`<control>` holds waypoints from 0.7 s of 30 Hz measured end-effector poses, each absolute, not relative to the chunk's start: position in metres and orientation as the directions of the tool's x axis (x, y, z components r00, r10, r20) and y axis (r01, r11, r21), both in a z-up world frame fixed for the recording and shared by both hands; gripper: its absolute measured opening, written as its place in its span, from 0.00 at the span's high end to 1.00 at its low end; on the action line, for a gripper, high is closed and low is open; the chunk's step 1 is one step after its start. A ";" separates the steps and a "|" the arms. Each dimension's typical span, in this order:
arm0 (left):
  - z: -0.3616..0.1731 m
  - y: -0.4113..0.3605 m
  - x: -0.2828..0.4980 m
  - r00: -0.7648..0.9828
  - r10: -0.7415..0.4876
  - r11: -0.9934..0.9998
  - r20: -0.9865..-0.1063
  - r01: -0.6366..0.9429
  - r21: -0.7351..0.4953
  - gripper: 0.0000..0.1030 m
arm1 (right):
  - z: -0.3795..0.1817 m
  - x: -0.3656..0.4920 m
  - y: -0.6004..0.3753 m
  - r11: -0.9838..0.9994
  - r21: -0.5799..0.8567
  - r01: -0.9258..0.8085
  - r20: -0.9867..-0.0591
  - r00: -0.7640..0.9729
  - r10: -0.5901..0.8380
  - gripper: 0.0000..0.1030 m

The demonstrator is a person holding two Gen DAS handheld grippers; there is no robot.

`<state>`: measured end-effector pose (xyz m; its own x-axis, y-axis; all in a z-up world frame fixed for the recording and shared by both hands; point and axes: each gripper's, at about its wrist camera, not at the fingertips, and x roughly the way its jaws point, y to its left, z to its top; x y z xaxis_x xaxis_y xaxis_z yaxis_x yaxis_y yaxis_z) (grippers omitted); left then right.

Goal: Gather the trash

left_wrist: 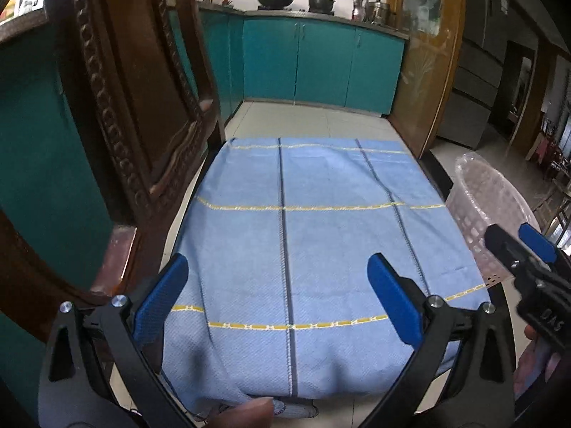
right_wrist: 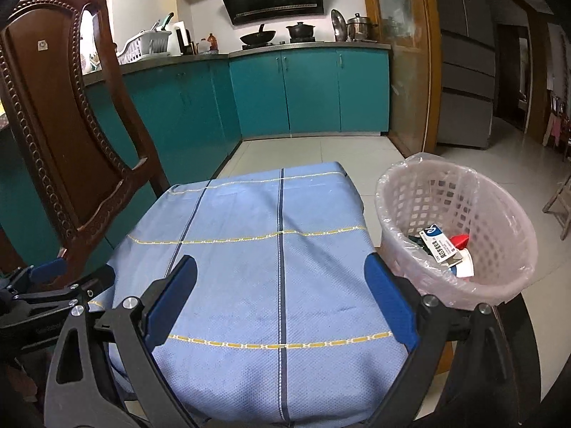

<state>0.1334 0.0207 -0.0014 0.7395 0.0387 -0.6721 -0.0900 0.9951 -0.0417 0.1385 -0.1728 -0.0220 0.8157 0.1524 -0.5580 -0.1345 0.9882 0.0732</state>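
Left gripper and right gripper: jaws released, empty. Table bare ahead. Trash already in basket, right of right jaws. Likely finished; withdraw clear of basket rim.

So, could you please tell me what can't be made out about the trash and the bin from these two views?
- Left wrist view: inside of the bin hidden by its own wall and cut off by the right hand-held gripper.
- Right wrist view: lower trash buried under the white carton and red piece; carton print too small to read.
- Both views: the table under the blue cloth is covered.
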 end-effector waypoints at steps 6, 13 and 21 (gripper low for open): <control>0.000 0.020 0.131 0.752 0.023 0.997 -0.659 -0.068 -0.042 0.03 | -0.026 0.141 -0.177 0.990 0.079 -0.119 -0.567 0.812 0.142 0.10; -0.001 0.016 0.129 0.755 0.020 0.998 -0.656 -0.057 -0.034 0.03 | -0.026 0.141 -0.177 0.990 0.079 -0.119 -0.570 0.809 0.143 0.10; -0.001 0.016 0.128 0.754 0.016 0.998 -0.657 -0.052 -0.036 0.03 | -0.025 0.140 -0.176 0.990 0.077 -0.119 -0.573 0.808 0.141 0.10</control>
<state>0.1283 0.0164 -0.0005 0.7537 0.0159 -0.6570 -0.0524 0.9980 -0.0360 0.1402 -0.1764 -0.0248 0.8076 0.1414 -0.5726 -0.1187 0.9899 0.0770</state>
